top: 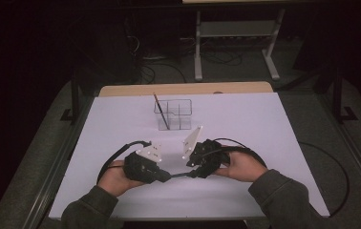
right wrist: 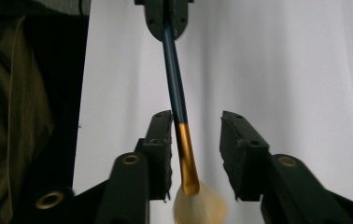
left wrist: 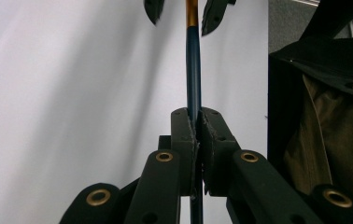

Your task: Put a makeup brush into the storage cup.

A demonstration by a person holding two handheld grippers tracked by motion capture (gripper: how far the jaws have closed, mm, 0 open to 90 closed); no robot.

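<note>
A paintbrush point(left wrist: 193, 70) with a blue handle, a gold ferrule point(right wrist: 186, 154) and pale bristles point(right wrist: 198, 205) spans the gap between my two grippers low over the white table. My left gripper point(left wrist: 198, 116) is shut on the blue handle. My right gripper point(right wrist: 196, 116) faces it with jaws apart on either side of the ferrule, which lies close to one jaw and well clear of the other. In the high view the left gripper point(top: 168, 176) and right gripper point(top: 191, 173) meet tip to tip near the table's front, with the brush point(top: 179, 175) between them.
A clear compartmented holder point(top: 173, 114) stands mid-table with a second brush point(top: 161, 110) leaning in it. The white table cover point(top: 264, 143) ends at a wooden strip point(top: 183, 88) at the back. Black cables point(top: 116, 155) loop beside each hand. A metal stand point(top: 236, 43) sits on the floor beyond.
</note>
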